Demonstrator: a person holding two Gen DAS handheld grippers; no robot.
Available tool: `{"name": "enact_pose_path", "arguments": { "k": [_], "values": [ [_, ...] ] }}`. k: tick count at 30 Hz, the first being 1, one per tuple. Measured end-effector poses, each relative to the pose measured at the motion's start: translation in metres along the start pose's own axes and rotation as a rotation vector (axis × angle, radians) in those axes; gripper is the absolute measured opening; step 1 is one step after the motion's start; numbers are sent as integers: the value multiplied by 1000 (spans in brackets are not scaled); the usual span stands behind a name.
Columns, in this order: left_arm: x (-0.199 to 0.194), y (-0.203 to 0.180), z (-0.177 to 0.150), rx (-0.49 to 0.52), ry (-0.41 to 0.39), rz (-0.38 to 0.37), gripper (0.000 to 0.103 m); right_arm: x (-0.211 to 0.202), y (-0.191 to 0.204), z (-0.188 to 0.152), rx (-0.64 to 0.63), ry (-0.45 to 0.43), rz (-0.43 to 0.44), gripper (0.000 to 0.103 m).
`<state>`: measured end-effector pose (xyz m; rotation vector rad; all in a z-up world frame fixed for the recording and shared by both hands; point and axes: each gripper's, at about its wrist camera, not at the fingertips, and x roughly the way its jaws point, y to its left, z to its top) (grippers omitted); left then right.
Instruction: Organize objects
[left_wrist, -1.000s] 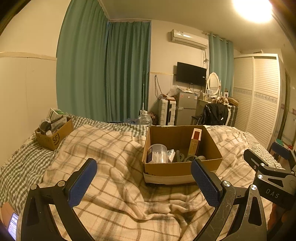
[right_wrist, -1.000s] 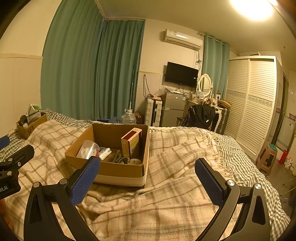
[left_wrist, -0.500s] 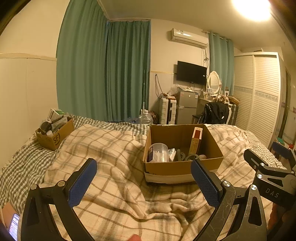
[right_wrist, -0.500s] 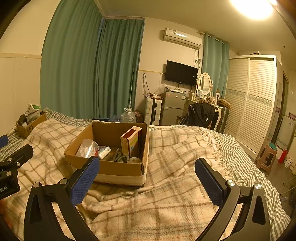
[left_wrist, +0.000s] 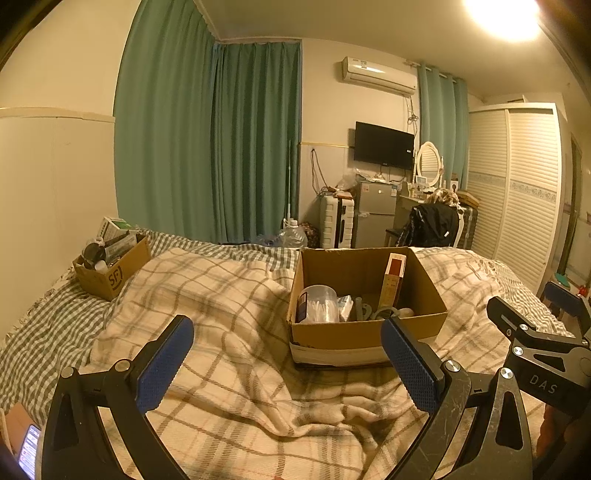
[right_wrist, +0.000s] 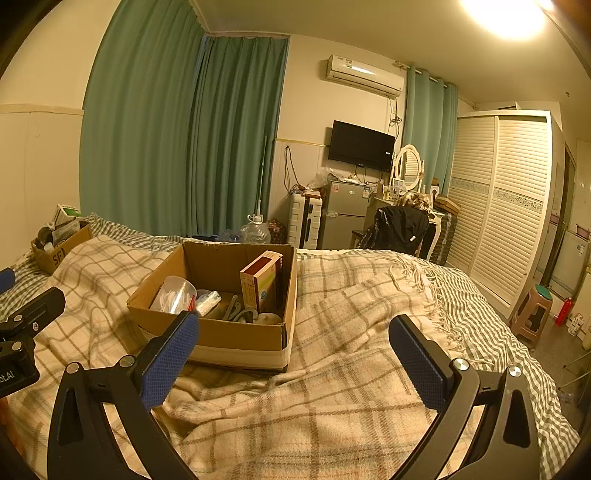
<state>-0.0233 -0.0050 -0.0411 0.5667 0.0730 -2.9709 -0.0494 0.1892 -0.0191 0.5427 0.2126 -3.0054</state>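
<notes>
Both tongs hang over the bed with nothing between the pads: the left gripper (left_wrist: 286, 365) has its jaws spread wide and holds nothing, and the right gripper (right_wrist: 293, 360) is open just as far and also empty. Ahead of the left tongs, a little toward its right finger, the open cardboard box (left_wrist: 364, 334) sits on the plaid blanket (left_wrist: 221, 314); from the right tongs it lies ahead and toward the left finger. Inside I see a clear plastic cup (right_wrist: 173, 295) lying on its side, a small wrapped packet (right_wrist: 207, 301), some grey tool pieces (right_wrist: 240, 314) and a red and cream carton (right_wrist: 260, 282) that stands upright against the far wall. Far ahead on the left, well apart from both tongs, a smaller cardboard box (left_wrist: 110, 269) is full of mixed things. No loose objects show on the blanket, so in my judgement the scene fits two stages: things already gathered into the boxes, or boxes waiting to be sorted; the pictures do not settle it. For writing, the smaller box carries "SF" on its side, the body of the right tongs shows "DAS" in the left view, and the print on the carton is too small to read.
</notes>
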Motion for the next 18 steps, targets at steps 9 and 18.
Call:
{"name": "enact_pose_path", "arguments": {
  "k": [9, 18],
  "values": [
    [1, 0, -1, -1, 9, -6, 103, 0, 0, 0, -1, 2, 1, 103],
    [2, 2, -1, -11, 11, 5, 103, 2, 0, -2, -2, 5, 4, 102]
  ]
}}
